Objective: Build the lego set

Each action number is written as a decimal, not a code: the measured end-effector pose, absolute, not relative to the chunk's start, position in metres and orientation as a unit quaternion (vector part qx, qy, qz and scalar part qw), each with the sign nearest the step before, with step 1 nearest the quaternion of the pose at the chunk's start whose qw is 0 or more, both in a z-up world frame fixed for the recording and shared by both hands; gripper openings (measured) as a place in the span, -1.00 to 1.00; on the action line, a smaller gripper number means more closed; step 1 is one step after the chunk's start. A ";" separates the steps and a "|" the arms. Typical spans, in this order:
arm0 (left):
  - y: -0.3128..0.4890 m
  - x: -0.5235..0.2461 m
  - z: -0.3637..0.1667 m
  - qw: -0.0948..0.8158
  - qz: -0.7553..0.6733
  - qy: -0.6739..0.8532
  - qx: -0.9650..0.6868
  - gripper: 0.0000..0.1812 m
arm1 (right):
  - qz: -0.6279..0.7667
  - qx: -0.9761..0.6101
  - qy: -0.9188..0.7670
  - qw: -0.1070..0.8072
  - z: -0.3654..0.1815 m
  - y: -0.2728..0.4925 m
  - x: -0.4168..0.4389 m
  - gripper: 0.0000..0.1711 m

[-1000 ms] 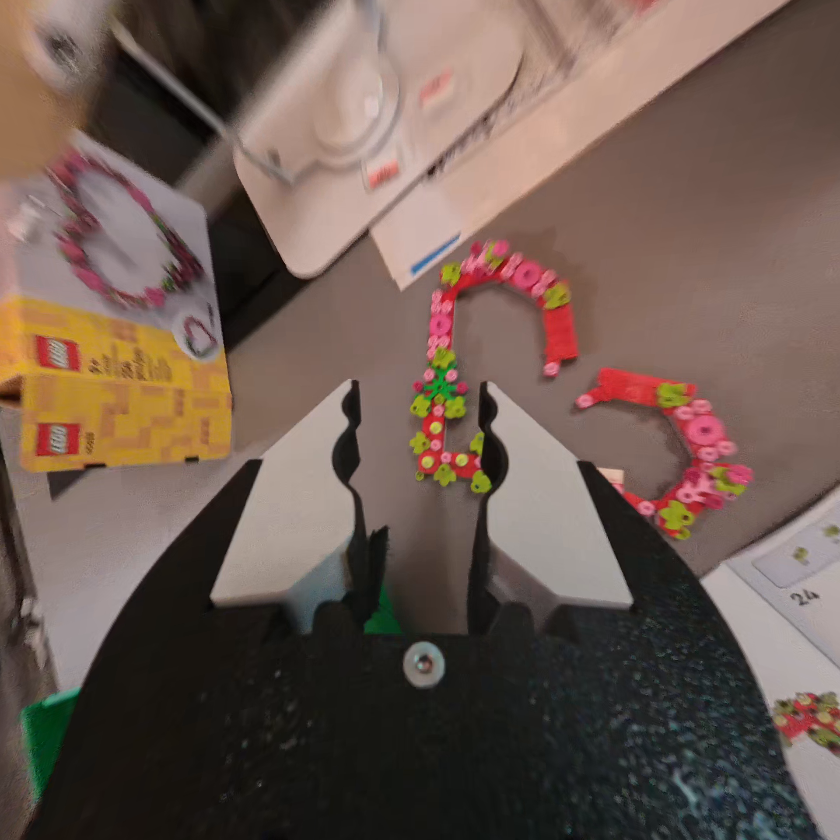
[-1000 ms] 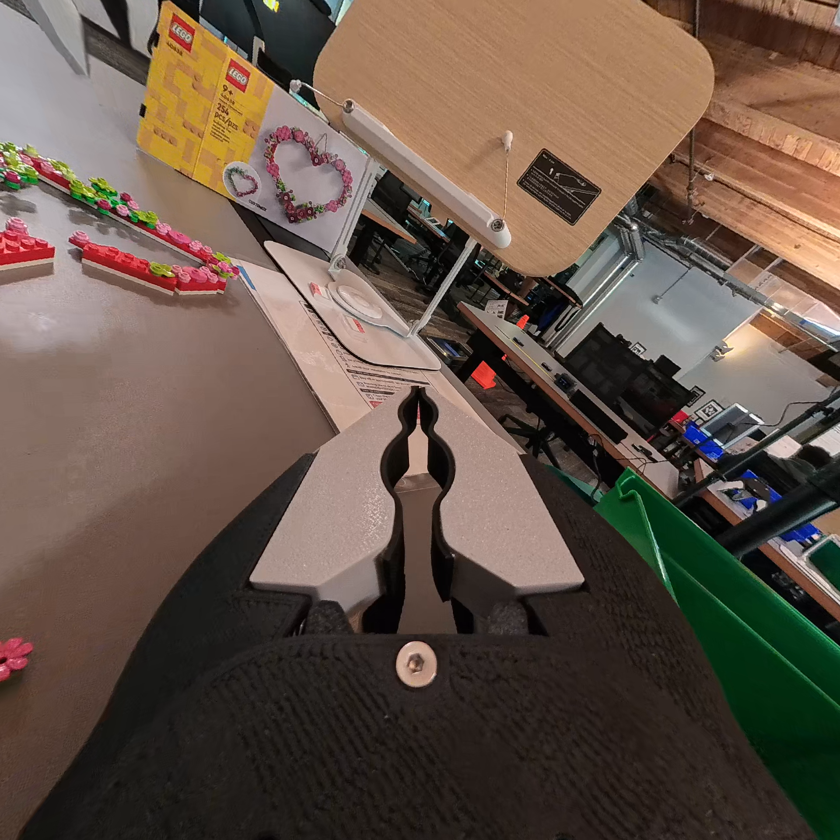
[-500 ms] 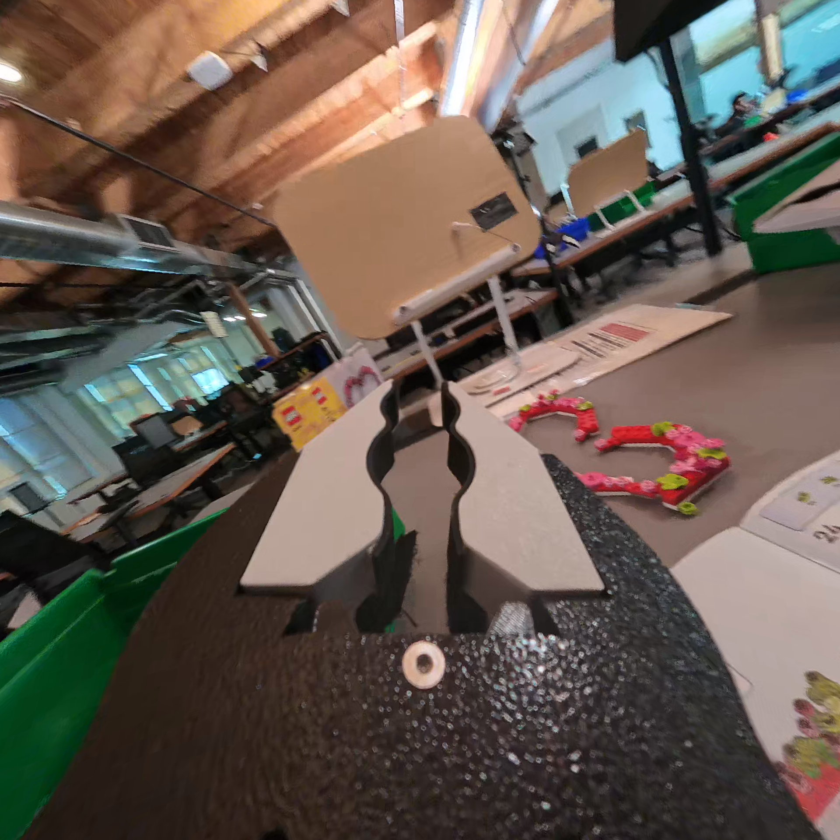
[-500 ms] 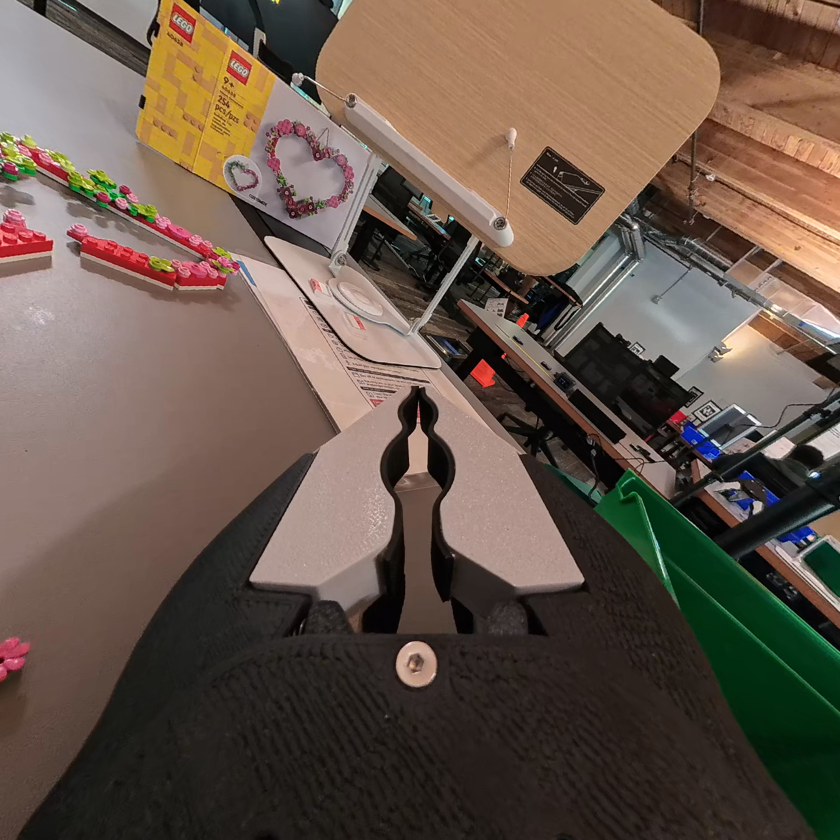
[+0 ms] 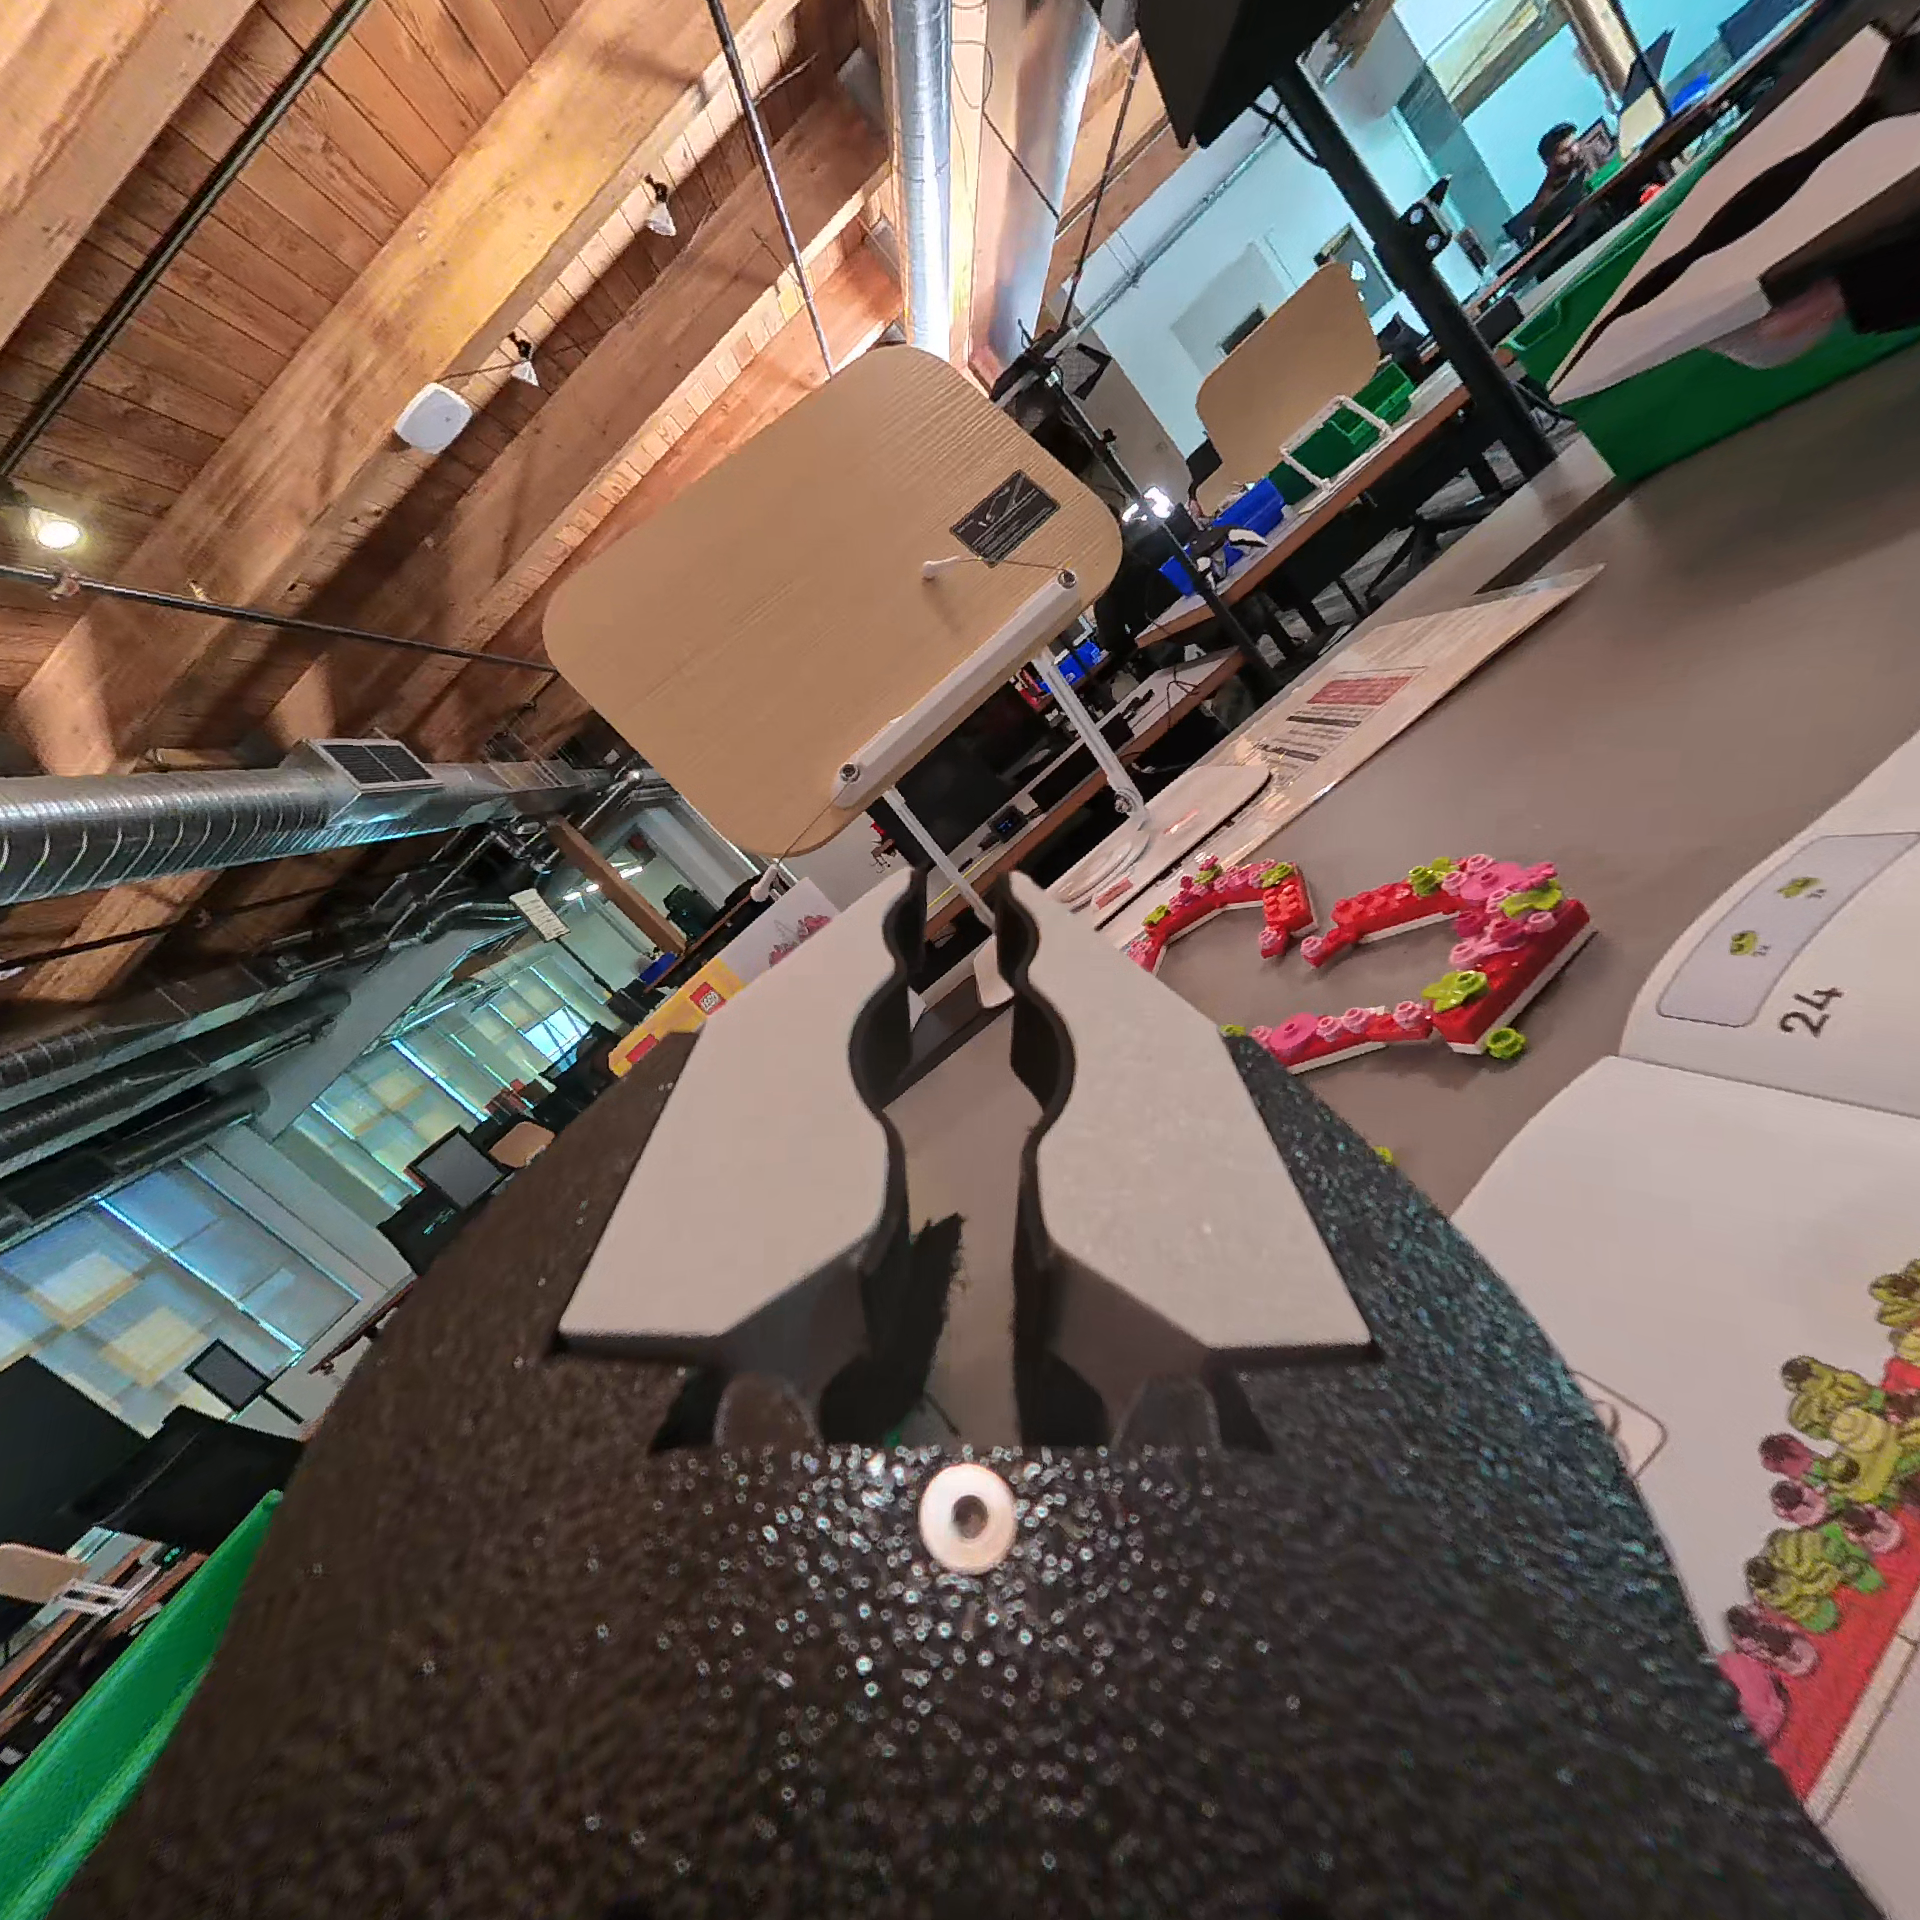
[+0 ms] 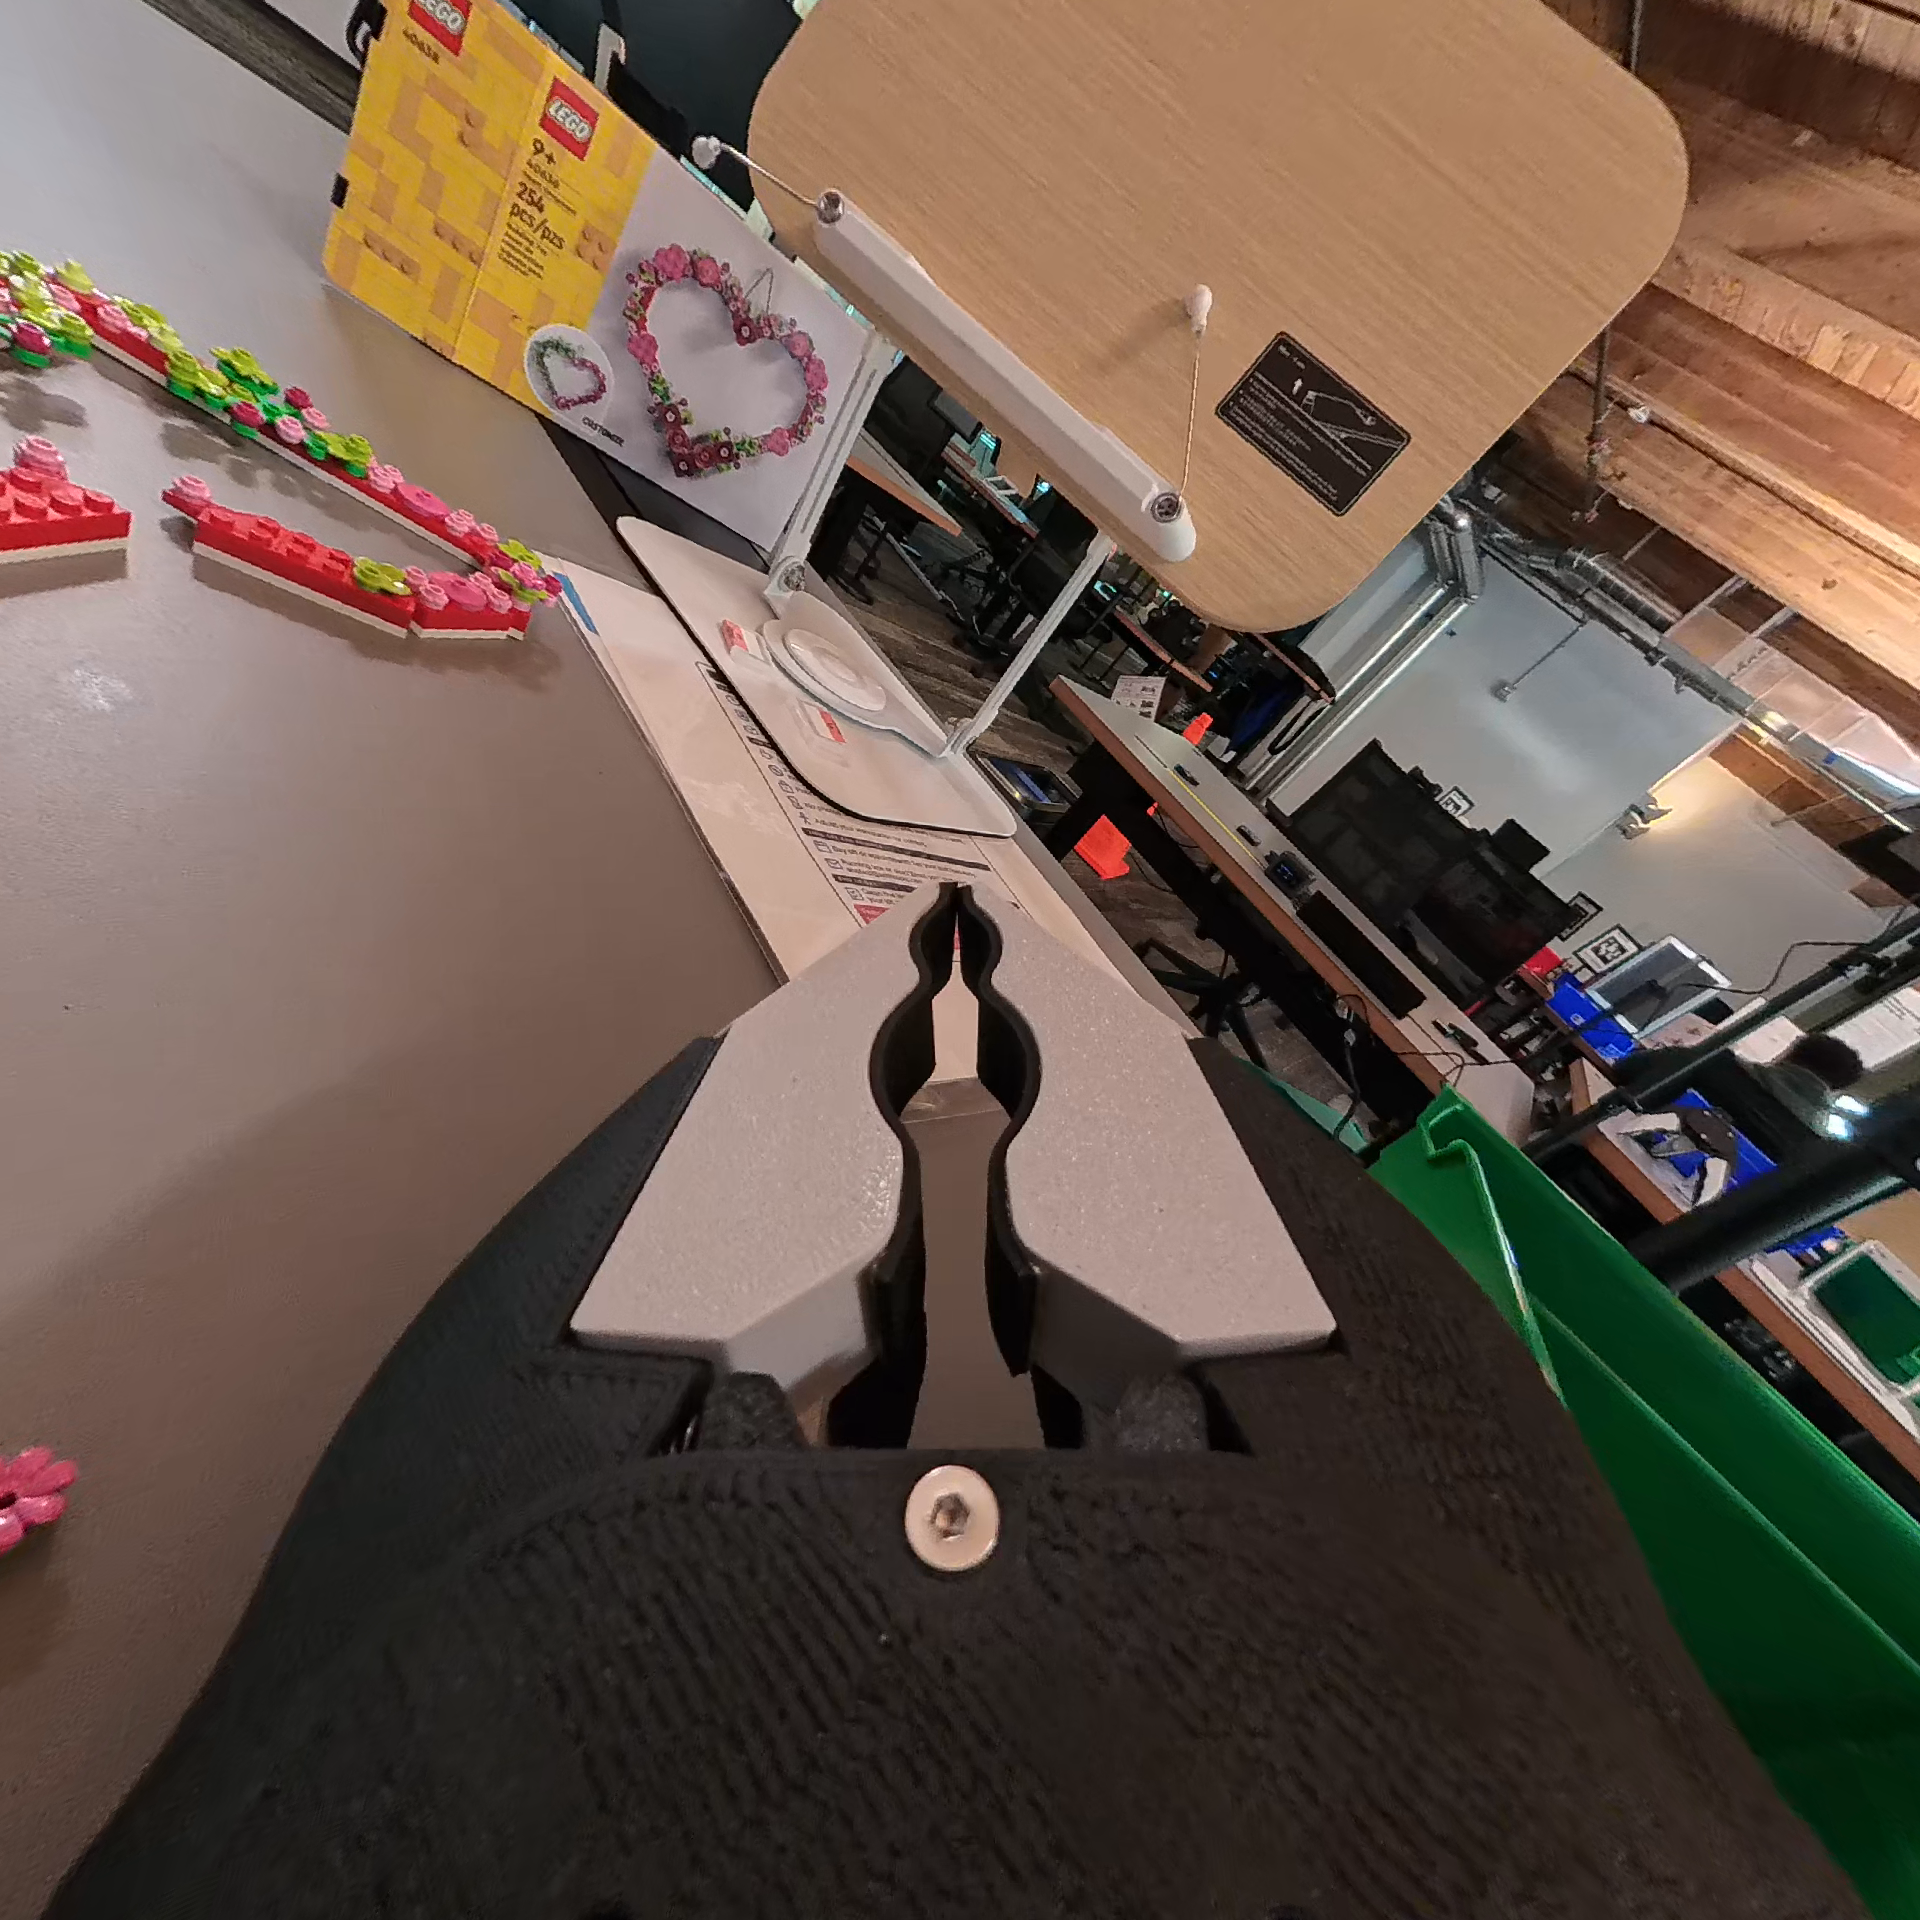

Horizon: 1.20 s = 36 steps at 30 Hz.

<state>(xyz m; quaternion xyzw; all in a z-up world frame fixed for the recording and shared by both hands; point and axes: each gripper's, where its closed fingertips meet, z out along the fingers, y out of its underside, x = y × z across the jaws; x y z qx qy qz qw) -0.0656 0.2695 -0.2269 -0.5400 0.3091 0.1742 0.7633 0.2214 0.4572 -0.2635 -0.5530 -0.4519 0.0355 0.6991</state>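
Two curved red lego sections with pink and green flowers lie on the grey table: one (image 5: 1231,914) farther off, one (image 5: 1455,966) nearer. My left gripper (image 5: 958,894) is low over the table to their left. Its jaws stand a narrow gap apart with nothing between them. My right gripper (image 6: 956,906) is shut and empty near the table's right edge. In its view a long flowered strip (image 6: 260,416) and red sections (image 6: 353,571) lie far left. A loose pink flower (image 6: 26,1496) lies at the left edge. The right gripper's grey fingers (image 5: 1787,281) show far off in the left wrist view.
An open instruction booklet (image 5: 1714,1195) lies to the right of my left gripper. A wooden book stand (image 6: 1247,260) on a white base, the yellow lego box (image 6: 488,208) and a white sheet (image 6: 717,790) stand at the back. Green bins (image 6: 1683,1507) (image 5: 94,1745) flank the table. The loose pink flower (image 6: 26,1496) is about 15 centimeters from my right fingertips and 35 centimeters from my left.
My left gripper tipped up from looking down on the lego sections to looking low along the table, and its jaws narrowed. My right gripper only drifted slightly and stayed shut.
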 end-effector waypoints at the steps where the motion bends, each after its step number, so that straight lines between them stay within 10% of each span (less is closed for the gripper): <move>1: 0.270 -0.067 -0.228 0.762 0.176 0.308 -0.541 -0.88 | 0.036 -0.553 -0.451 0.699 -0.263 0.457 0.222 -1.00; 36: 0.275 -0.074 -0.232 0.756 0.161 0.298 -0.560 -0.94 | 0.037 -0.554 -0.450 0.700 -0.263 0.457 0.222 -1.00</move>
